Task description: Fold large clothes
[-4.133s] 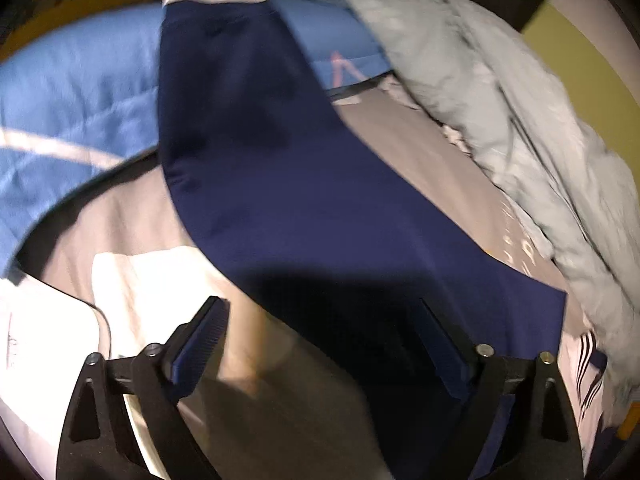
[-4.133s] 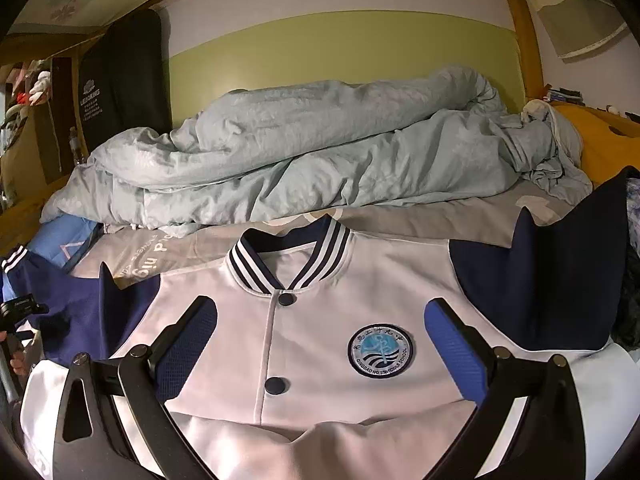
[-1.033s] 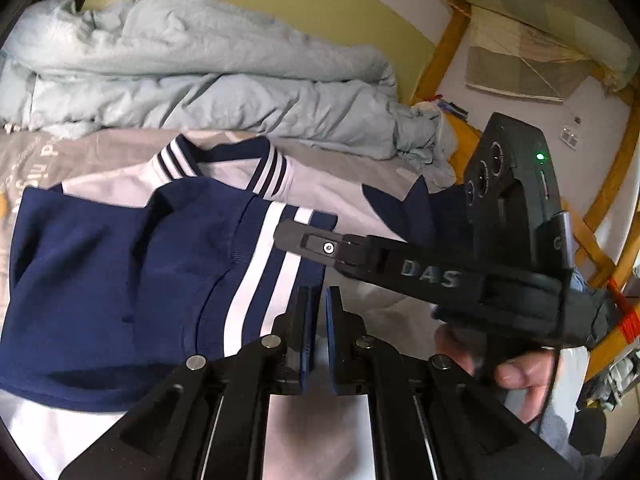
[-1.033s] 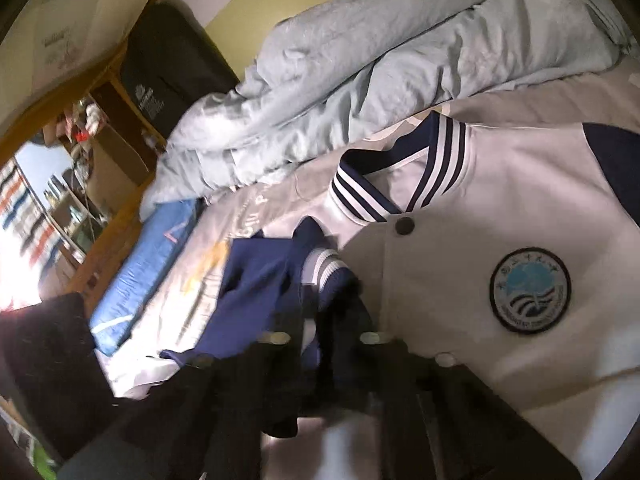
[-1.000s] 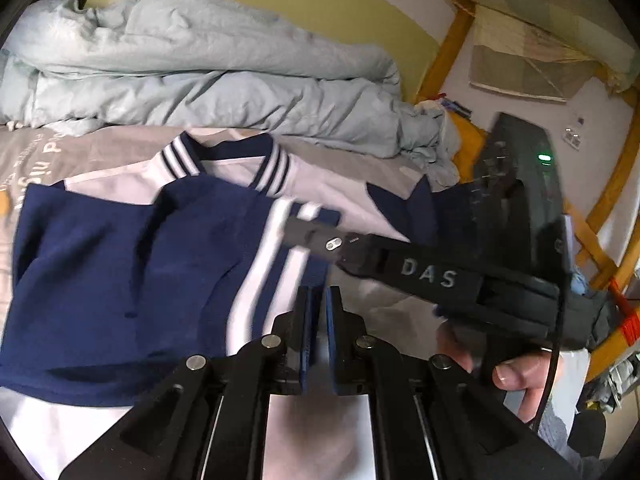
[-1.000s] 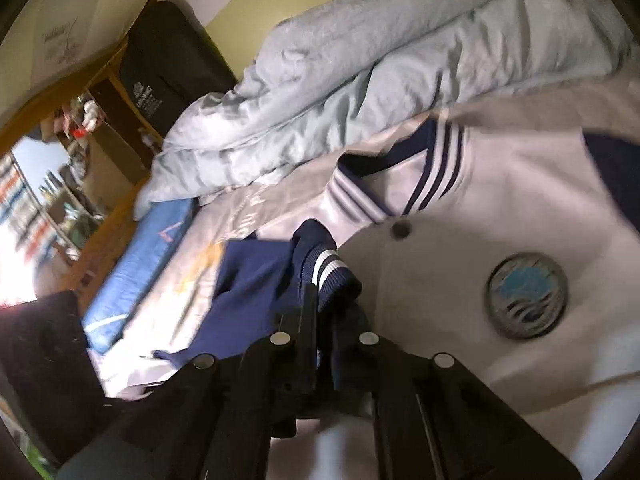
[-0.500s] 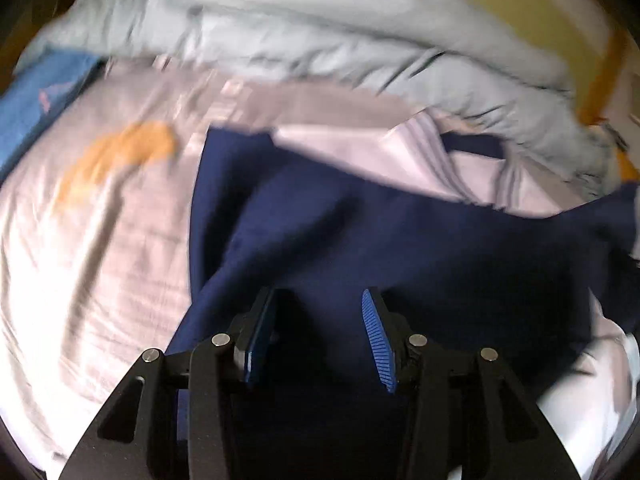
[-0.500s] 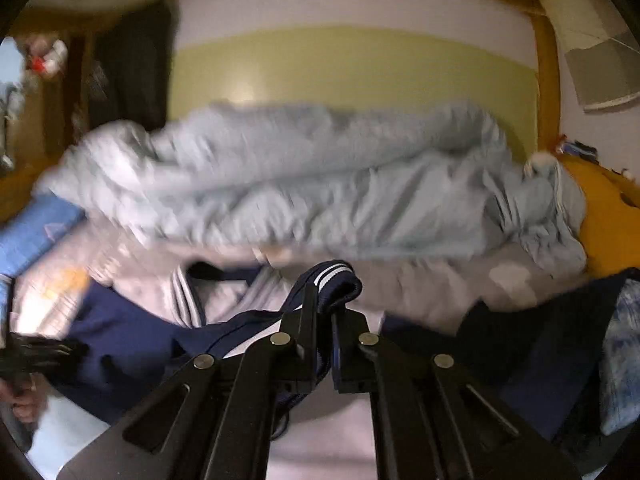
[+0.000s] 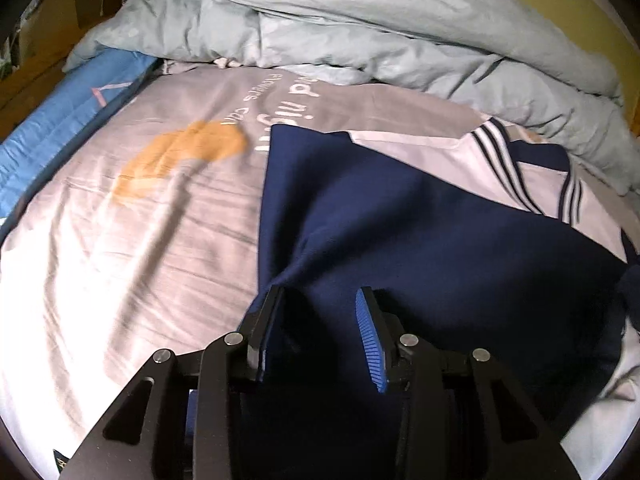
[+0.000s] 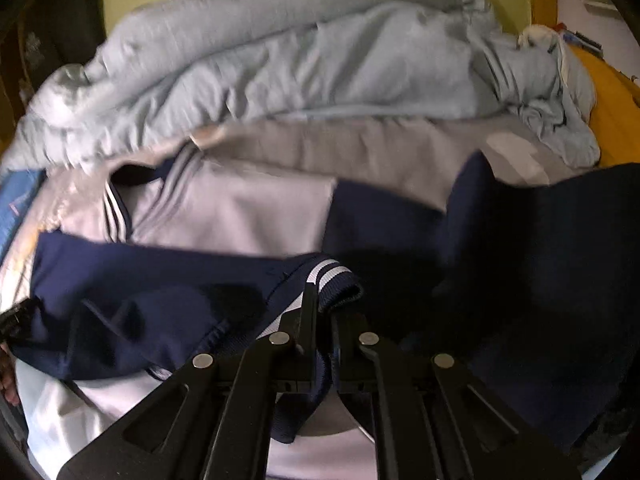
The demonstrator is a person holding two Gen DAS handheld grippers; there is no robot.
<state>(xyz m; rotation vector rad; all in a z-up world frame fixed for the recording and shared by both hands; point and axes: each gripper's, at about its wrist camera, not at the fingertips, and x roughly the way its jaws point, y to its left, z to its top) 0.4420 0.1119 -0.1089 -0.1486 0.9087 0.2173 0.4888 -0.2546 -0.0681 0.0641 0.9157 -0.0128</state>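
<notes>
gripping the striped cuff [image 10: 332, 276] — right claw [image 10: 325, 312] clamped tight.

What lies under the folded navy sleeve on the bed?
Under the navy sleeve only the jacket's white front by the striped collar shows; buttons and badge are hidden.

A white jacket [image 9: 424, 152] with navy sleeves lies spread on the bed [image 9: 140, 216], its striped navy-and-white collar [image 9: 516, 168] towards the rumpled pale blue quilt [image 9: 360, 20] at the bed's far side. One navy sleeve [image 9: 400, 232] is folded across the jacket's white chest, nearer than the collar. Its ribbed cuff [image 10: 332, 276], navy with two white stripes, is lifted off the jacket. The other sleeve [image 10: 540, 260] lies out to the side.
</notes>
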